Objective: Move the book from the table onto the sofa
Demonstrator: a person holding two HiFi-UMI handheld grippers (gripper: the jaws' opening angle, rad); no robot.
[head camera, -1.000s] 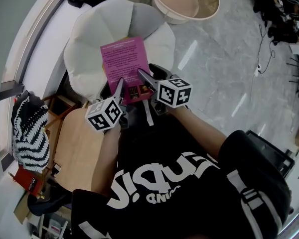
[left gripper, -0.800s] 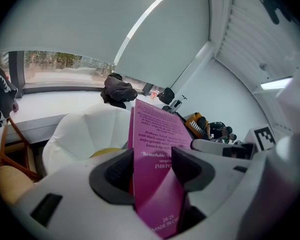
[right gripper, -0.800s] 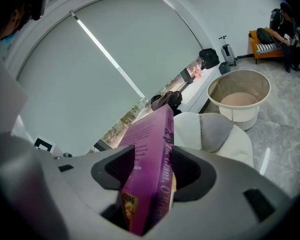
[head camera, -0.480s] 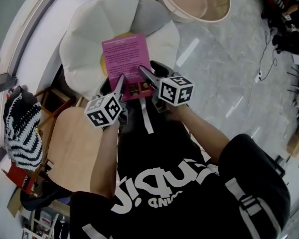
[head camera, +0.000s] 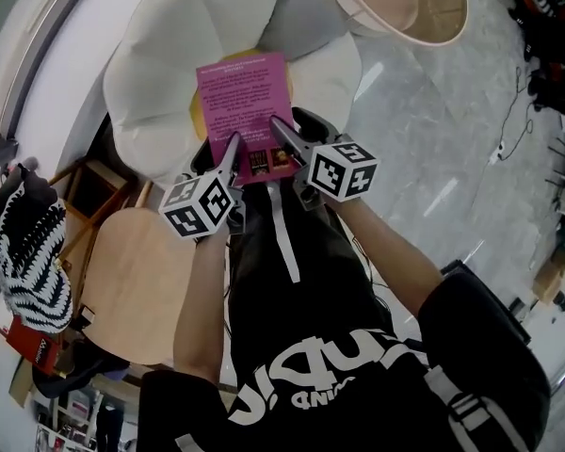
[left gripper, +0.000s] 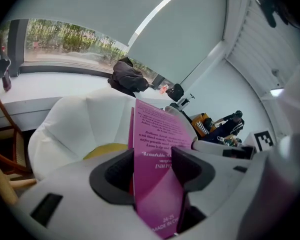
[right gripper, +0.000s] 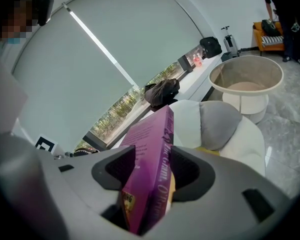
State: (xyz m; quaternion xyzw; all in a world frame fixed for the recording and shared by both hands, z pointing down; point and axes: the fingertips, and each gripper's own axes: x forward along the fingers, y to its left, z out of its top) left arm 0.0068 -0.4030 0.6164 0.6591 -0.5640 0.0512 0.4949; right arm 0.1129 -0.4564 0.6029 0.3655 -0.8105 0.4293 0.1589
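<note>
A magenta book (head camera: 246,111) is held flat above the white petal-shaped sofa (head camera: 160,83), back cover up. My left gripper (head camera: 234,145) is shut on the book's near left edge. My right gripper (head camera: 279,128) is shut on its near right edge, at the spine. In the left gripper view the book (left gripper: 157,154) stands between the jaws of my left gripper (left gripper: 152,171). The right gripper view has the book's spine (right gripper: 157,164) clamped in my right gripper (right gripper: 152,171). A yellow cushion (head camera: 200,116) lies on the sofa seat under the book.
A round wooden table (head camera: 137,285) stands at lower left, below the sofa. A round beige basin-like table (head camera: 410,3) sits at top right on the grey marble floor (head camera: 433,139). A black-and-white striped bag (head camera: 24,252) is at far left. A white window ledge (head camera: 38,73) runs behind the sofa.
Both grippers have carried the book further forward over the sofa seat. The round wooden table has dropped back toward the lower left.
</note>
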